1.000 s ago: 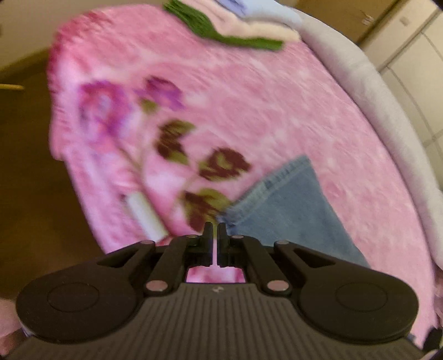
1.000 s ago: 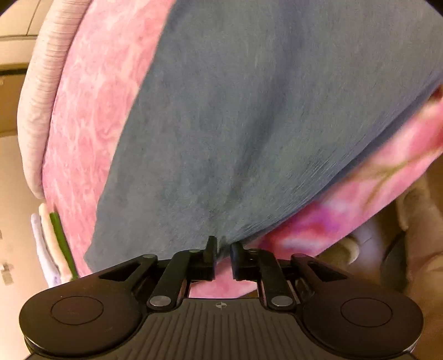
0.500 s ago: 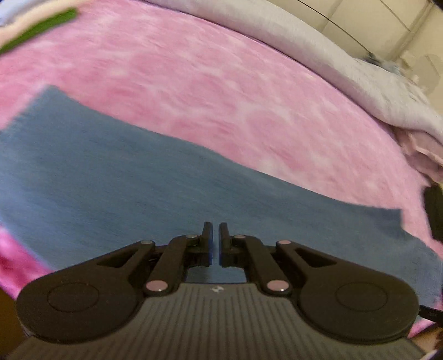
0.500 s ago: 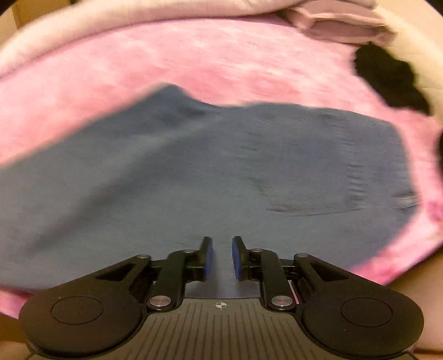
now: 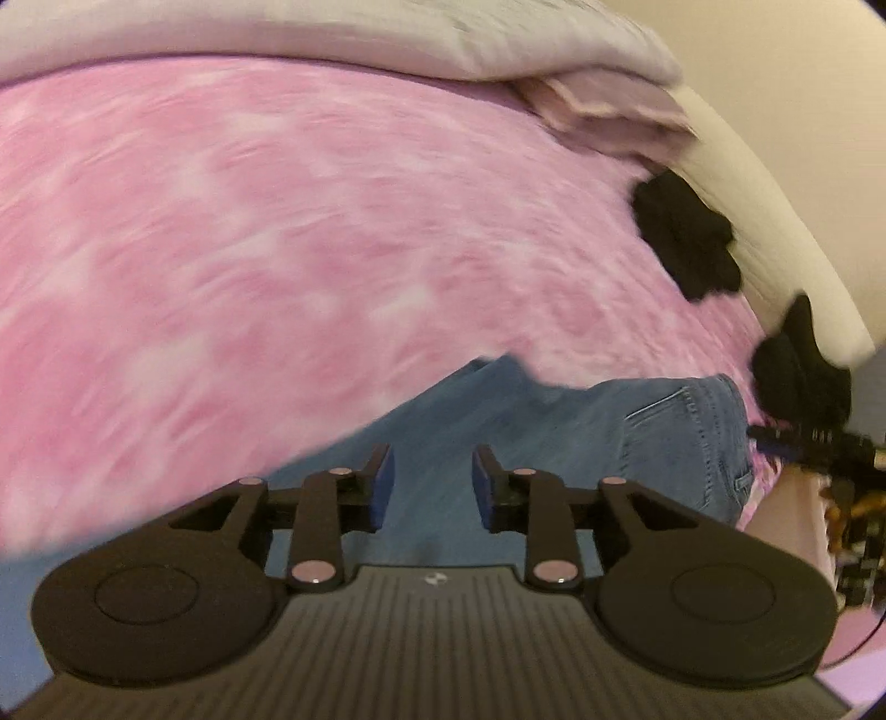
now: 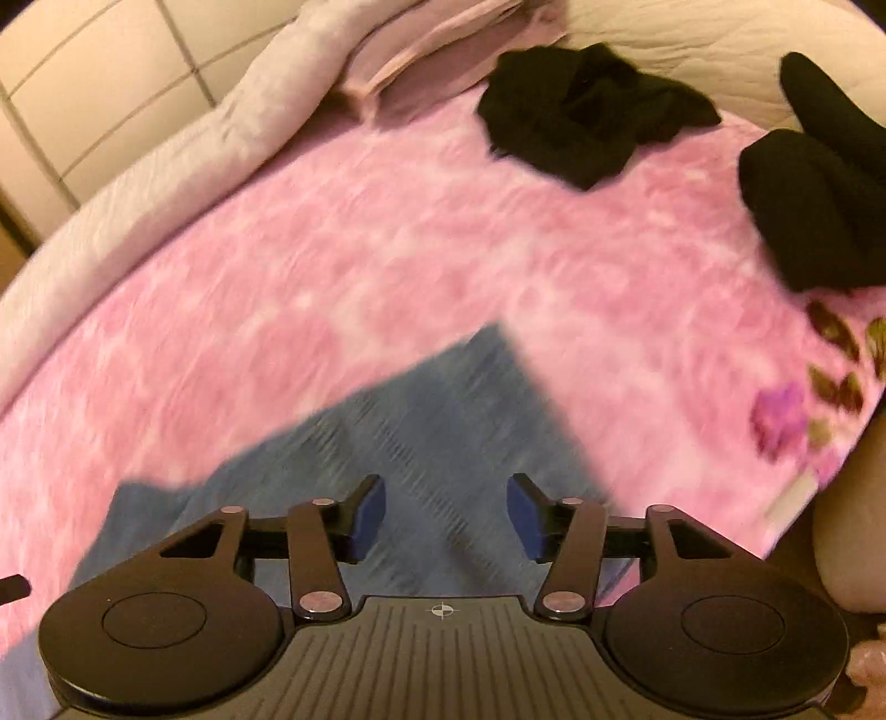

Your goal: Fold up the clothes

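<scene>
**Bed under a pink plush blanket**

A pink mottled plush blanket [image 6: 387, 238] is covering the bed. Lying flat on it are blue denim jeans [image 5: 554, 421], two crumpled black garments [image 6: 587, 122] [image 6: 814, 199], and folded pale lilac bedding [image 6: 421, 44] along the far edge.

Place: a bedroom at home
Bed: pink blanket [image 6: 387, 266] with flowers, far pillow [image 6: 692, 33]
Clothes: jeans [image 6: 443, 432] near, black clothes [image 6: 587, 127] far right
</scene>
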Available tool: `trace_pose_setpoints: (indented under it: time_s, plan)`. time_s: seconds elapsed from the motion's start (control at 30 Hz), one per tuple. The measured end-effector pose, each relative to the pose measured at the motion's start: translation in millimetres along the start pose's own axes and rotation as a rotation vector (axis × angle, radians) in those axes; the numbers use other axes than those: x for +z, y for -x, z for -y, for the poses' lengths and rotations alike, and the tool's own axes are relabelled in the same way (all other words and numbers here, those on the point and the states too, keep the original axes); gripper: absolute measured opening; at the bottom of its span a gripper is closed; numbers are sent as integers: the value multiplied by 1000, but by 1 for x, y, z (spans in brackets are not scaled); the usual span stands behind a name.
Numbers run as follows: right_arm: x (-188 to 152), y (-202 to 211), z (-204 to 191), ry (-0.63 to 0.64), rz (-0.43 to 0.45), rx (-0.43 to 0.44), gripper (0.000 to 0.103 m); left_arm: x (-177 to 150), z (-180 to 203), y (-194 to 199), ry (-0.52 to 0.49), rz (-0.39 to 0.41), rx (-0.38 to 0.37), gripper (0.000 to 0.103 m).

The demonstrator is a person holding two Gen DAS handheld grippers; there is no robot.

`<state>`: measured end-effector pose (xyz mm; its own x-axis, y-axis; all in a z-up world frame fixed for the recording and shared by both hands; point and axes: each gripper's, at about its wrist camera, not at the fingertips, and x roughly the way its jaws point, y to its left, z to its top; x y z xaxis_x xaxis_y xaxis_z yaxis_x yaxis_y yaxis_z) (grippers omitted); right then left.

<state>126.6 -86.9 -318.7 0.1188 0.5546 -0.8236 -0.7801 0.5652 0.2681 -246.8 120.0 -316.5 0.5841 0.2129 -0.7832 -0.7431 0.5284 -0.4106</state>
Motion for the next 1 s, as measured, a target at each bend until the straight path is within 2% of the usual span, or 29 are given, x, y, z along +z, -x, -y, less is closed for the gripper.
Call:
trace_pose_setpoints:
  time_s: [0.13, 0.2, 0.27, 0.33, 0.47, 0.53, 0.57, 0.6, 0.63, 0.67, 0.7, 0.8, 0.9, 1.0]
  plan:
    - [22, -12, 23, -10, -16, 65, 57, 43, 6, -58, -31, -78, -62, 27]
    - [34, -17, 34, -15, -24, 98, 57, 58, 5, -85, -34, -149, -121, 30]
    - [45, -23, 45, -20, -33, 130, 57, 67, 3, -110, -34, -239, -195, 31]
    - [56, -29, 57, -25, -41, 163, 57, 73, 3, -130, -30, -318, -235, 31]
    - [73, -40, 77, -42, -62, 230, 57, 77, 2, -152, -10, -383, -276, 29]
    - [73, -44, 84, -60, -80, 267, 57, 80, 3, -159, 14, -392, -329, 27]
    - [74, -47, 87, -69, -89, 285, 57, 82, 3, -163, 18, -392, -341, 21]
    - [73, -47, 89, -74, -90, 303, 57, 83, 4, -165, 17, -386, -335, 7]
    - [73, -48, 92, -78, -91, 321, 57, 85, 4, -167, 12, -375, -317, 6]
    - [73, -47, 93, -70, -88, 326, 45, 85, 3, -166, 19, -356, -311, 4]
    - [73, -45, 93, -56, -79, 329, 24, 85, 1, -164, 35, -330, -314, 2]
    - [71, -43, 90, -3, -48, 326, 18, 79, -7, -157, 23, -246, -334, 1]
    - [63, -50, 89, 30, -33, 281, 17, 76, -17, -170, 33, -227, -332, 3]
    - [59, -66, 86, 37, -44, 204, 18, 80, -14, -179, -64, -217, -328, 3]
